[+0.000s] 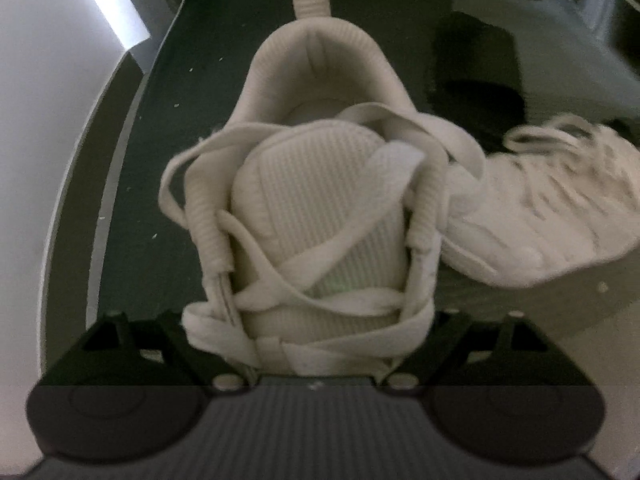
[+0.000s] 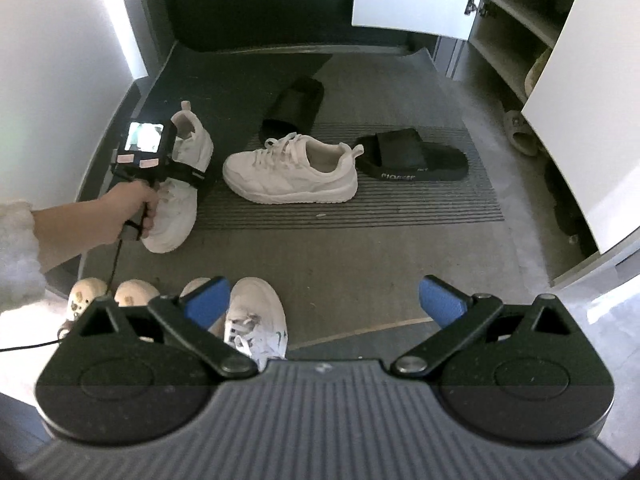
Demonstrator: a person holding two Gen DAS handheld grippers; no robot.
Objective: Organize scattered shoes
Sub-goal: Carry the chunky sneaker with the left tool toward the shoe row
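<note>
A white sneaker (image 1: 316,200) fills the left wrist view, heel away from the camera, laces loose. My left gripper (image 1: 312,320) straddles its laced front, shut on its sides, with the fingertips hidden behind the shoe. In the right wrist view a hand (image 2: 128,208) holds that left gripper (image 2: 176,176) on the sneaker (image 2: 180,208) at the mat's left edge. Its mate, a second white sneaker (image 2: 292,172), lies on the striped mat (image 2: 360,208) and shows blurred in the left wrist view (image 1: 560,208). My right gripper (image 2: 325,300) hangs open over bare floor, blue pads (image 2: 208,300) wide apart.
Two black slides lie on the floor, one behind the sneakers (image 2: 296,104) and one to the right (image 2: 412,156). An open white shoe cabinet (image 2: 516,20) stands at the right with a beige slipper (image 2: 520,132) at its foot. The person's feet (image 2: 256,320) stand near me.
</note>
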